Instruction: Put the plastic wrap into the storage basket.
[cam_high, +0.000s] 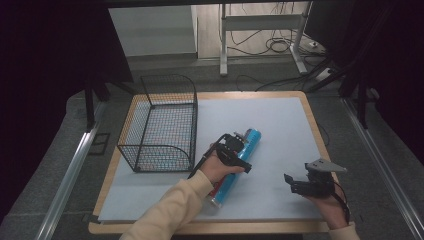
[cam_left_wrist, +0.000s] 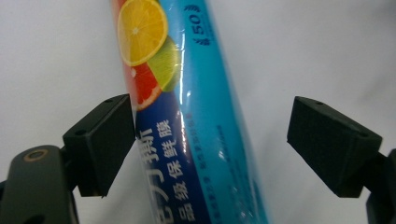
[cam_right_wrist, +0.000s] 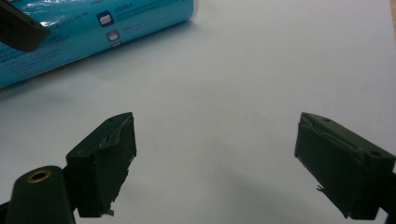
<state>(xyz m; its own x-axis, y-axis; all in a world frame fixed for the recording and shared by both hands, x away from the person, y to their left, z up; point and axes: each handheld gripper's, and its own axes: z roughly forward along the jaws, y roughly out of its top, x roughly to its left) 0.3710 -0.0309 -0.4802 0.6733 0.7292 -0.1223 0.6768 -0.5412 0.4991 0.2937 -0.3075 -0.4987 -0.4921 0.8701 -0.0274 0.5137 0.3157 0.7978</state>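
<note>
The left gripper has its jaws wide apart astride one blue tube; the left pad is at its edge, the right pad clear. The right gripper gapes over bare surface, lower right. The tube lies mid-frame on a pale mat, one wire basket to its left, cables on the floor beyond.
</note>
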